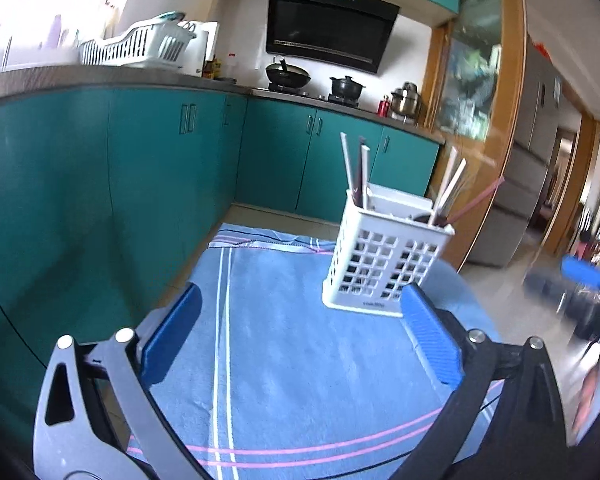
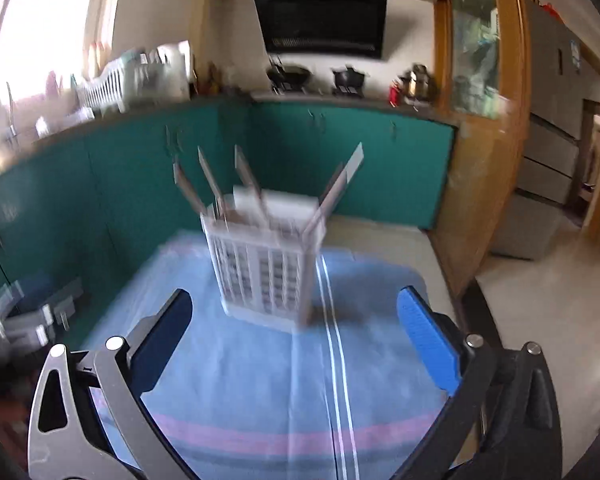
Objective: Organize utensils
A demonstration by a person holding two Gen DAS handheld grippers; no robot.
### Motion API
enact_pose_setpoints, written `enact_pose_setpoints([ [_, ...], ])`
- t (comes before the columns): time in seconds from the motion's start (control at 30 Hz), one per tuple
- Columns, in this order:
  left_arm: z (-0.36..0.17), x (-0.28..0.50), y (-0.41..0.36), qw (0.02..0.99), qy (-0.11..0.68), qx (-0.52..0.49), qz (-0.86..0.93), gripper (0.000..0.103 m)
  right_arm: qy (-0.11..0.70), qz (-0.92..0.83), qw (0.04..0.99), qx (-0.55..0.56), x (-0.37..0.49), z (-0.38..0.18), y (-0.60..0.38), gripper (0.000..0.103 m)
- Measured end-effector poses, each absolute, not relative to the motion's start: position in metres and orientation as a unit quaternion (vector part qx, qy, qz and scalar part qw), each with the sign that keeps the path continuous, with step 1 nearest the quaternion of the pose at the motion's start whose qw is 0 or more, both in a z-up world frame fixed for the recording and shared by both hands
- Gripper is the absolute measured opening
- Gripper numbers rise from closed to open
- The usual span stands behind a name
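1. Left wrist view: white slotted utensil holder (image 1: 382, 258) stands upright at the far right of a blue striped cloth (image 1: 284, 360) on the desk; chopsticks (image 1: 358, 172) lean inside.
2. Handling, judged: light, stiff plastic, tips easily; grip low on its walls. Chopsticks thin, slippery.
3. Left gripper (image 1: 300, 336) and right gripper (image 2: 296, 336): both wide apart, empty.
4. Room: kitchen, teal cabinets (image 1: 160, 152), stove (image 1: 312, 92).

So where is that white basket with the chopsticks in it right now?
The white basket stands upright on the blue striped cloth, ahead of both open grippers, with the teal cabinets behind it; it sits right of centre in the left wrist view, near centre in the right.
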State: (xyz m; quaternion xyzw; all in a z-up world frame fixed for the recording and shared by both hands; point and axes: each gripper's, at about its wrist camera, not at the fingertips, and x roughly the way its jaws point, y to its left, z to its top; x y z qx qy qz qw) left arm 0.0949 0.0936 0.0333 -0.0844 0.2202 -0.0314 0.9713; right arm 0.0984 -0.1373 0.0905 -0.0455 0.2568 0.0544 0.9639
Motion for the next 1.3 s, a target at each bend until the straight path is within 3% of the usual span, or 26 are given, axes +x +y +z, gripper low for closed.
enact_pose_setpoints([
  [0.1, 0.029, 0.096, 0.075, 0.968, 0.243, -0.057, -0.039, 0.099, 0.289, 0.028, 0.957, -0.022, 0.091, 0.061, -0.146, 0.100],
  [0.4, 0.022, 0.086, 0.056, 0.970, 0.236, -0.048, -0.019, 0.099, 0.285, 0.009, 0.959, -0.002, 0.079, 0.025, -0.160, 0.100],
  [1.3, 0.017, 0.081, 0.035, 0.972, 0.233, -0.019, -0.031, 0.099, 0.279, 0.019, 0.960, 0.010, 0.069, 0.021, -0.169, 0.100],
])
